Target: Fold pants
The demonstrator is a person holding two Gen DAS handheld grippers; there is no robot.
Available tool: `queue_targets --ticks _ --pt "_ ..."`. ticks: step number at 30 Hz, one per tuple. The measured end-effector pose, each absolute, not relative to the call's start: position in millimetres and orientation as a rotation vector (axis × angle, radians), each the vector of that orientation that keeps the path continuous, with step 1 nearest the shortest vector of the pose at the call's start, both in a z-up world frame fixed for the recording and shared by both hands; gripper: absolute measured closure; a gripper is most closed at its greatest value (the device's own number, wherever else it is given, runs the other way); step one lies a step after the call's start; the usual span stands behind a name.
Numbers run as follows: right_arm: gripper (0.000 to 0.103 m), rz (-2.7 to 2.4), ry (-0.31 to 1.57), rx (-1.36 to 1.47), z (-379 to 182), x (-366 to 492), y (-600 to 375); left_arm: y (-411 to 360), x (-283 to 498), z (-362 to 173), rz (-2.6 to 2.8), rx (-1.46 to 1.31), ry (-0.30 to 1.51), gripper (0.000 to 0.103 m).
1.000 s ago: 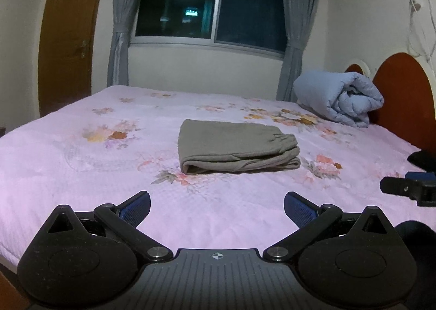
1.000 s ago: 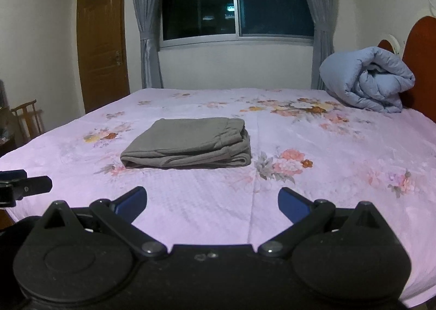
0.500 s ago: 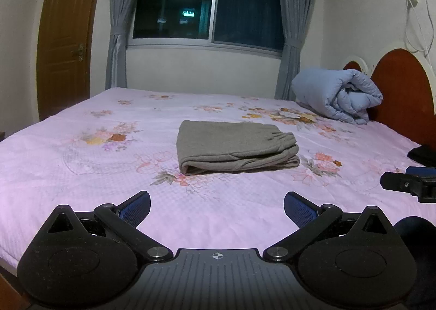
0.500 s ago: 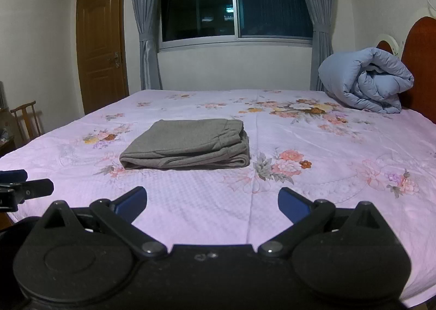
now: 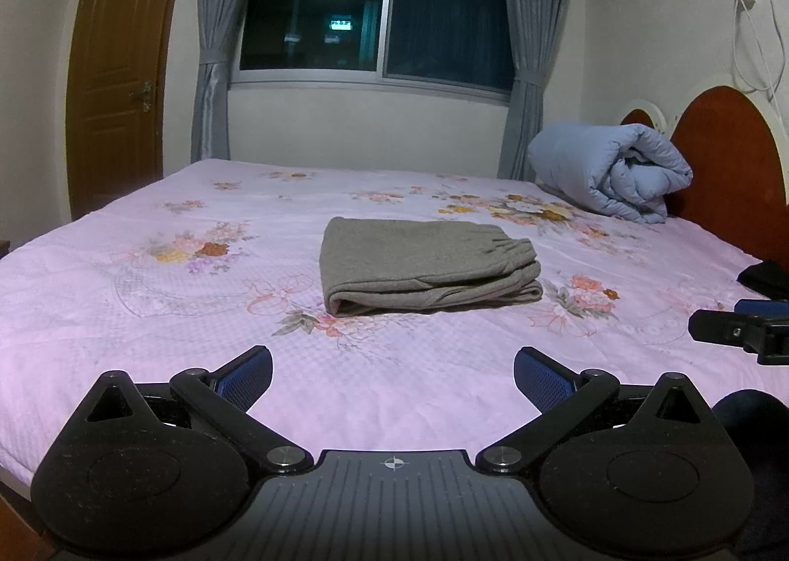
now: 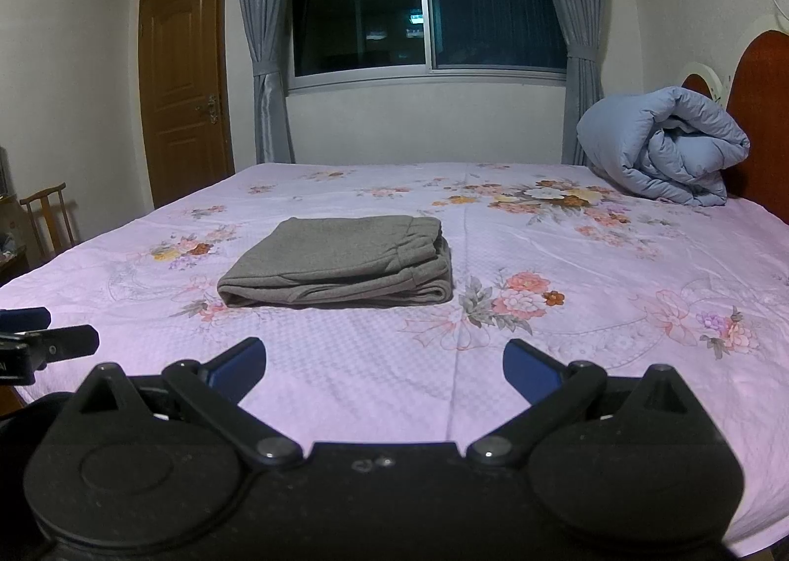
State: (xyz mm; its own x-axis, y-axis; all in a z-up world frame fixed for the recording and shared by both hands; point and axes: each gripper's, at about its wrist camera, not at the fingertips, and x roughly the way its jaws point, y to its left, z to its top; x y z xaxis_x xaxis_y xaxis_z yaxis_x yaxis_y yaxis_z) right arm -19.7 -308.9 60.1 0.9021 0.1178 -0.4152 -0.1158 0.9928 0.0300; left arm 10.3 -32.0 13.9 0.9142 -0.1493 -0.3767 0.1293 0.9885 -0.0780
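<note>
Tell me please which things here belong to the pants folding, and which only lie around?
Part of the job:
- folded grey pants, lying on the bed
- left gripper, open, empty
- right gripper, open, empty

Just lying about:
- rolled blue duvet by the headboard
- wooden chair
- grey curtains

Dim indoor light, fisheye-warped edges

Pink floral bed [image 5: 148, 339]: folded grey pants [image 5: 424, 260], rolled quilt [image 5: 611, 171]
</note>
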Motion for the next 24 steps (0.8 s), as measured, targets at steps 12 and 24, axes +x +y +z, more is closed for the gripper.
queue_targets --ticks 12,24 --pt "0.005 0.121 0.429 0.005 60.5 -20.0 -308.8 -30.9 11.0 14.5 -0.146 -0.051 0.391 0.000" --pt "0.005 0.121 0.428 0.005 60.5 -20.2 -308.1 -31.2 10.3 14.9 -0.146 -0.049 0.390 0.000"
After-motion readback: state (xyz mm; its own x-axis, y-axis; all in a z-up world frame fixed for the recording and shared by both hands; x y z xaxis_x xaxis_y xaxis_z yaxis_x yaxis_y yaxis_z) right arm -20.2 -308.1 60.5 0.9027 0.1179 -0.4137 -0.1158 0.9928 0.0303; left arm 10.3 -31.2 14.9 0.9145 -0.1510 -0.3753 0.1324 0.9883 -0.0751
